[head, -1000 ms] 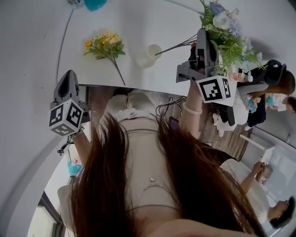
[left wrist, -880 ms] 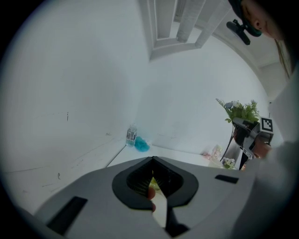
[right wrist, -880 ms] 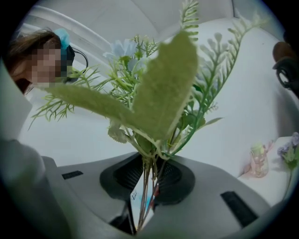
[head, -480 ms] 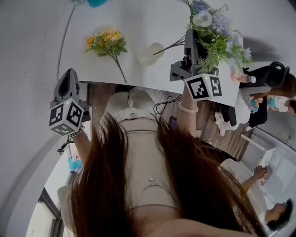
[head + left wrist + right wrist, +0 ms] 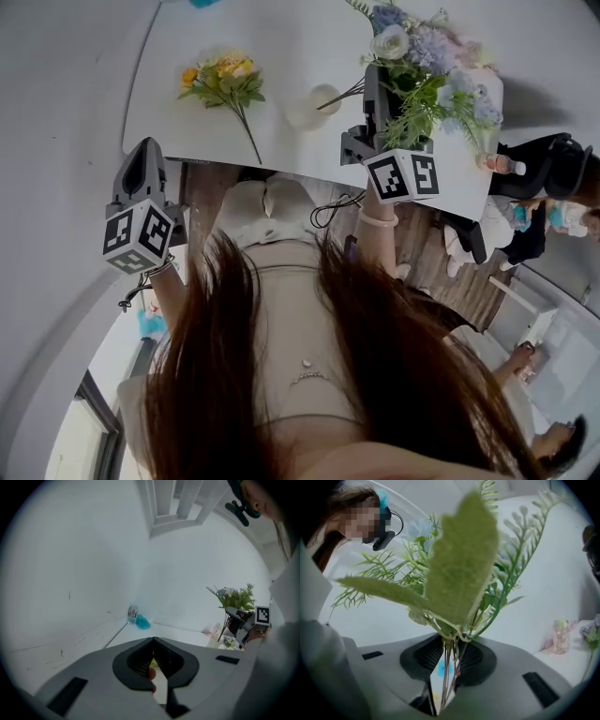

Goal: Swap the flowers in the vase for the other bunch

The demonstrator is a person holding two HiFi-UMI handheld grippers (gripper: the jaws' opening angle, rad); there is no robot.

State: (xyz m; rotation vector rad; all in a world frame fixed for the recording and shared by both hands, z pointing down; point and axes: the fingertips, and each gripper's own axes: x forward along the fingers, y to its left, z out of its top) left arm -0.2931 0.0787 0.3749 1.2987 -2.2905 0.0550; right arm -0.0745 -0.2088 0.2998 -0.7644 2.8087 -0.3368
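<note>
loose bunch (image 5: 223,82) lies on the surface (image 5: 281,42) at the left, vase (image 5: 307,105) stands to its right, other bunch (image 5: 422,70) sits in the right tongs (image 5: 450,663) just right of the vase, left tongs (image 5: 142,155) hang off the surface's near left edge

Left hand-held gripper (image 5: 143,152) held back, jaws shut, right hand-held gripper (image 5: 371,82) extended, clamping stems (image 5: 449,667)

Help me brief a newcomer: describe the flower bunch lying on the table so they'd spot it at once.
Find the white table, then the small white vase on it. Left of the vase lies the yellow-and-orange bunch, flat on the tabletop, unlike the blue-and-white bunch held in the right gripper.
</note>
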